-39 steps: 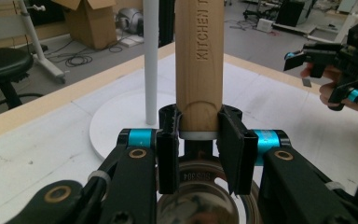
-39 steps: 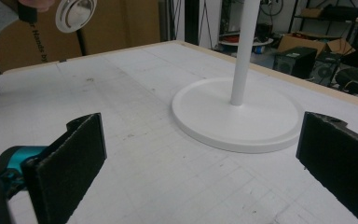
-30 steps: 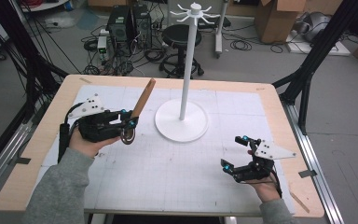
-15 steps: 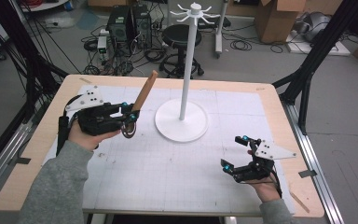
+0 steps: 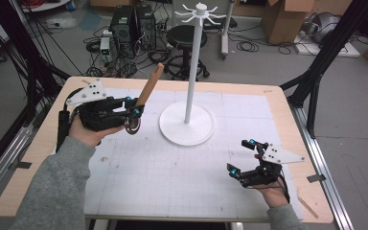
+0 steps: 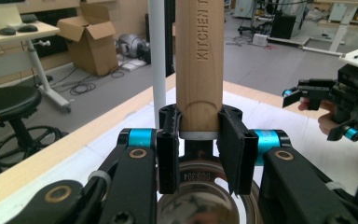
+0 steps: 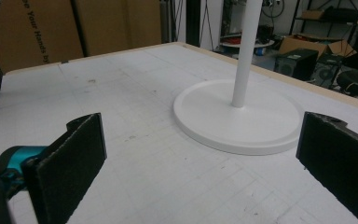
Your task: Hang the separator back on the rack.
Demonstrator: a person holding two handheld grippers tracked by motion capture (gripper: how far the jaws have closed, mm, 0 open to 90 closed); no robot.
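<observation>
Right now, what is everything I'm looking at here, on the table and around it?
Table: one, pale wood edge under a white gridded mat, centre.
Stand: one, white, round base and tall pole with hooks on top, mid-table.
Utensil: one, wooden handle stamped KITCHEN, steel bowl at its lower end, held up at the table's left.
Stool: one, black, on the floor behind the table.
Cardboard boxes: several, brown, on the floor beyond.
Left gripper: black with blue, clamped on the handle.
Right gripper: black with blue, jaws apart, near right.
Sleeves: grey.
</observation>
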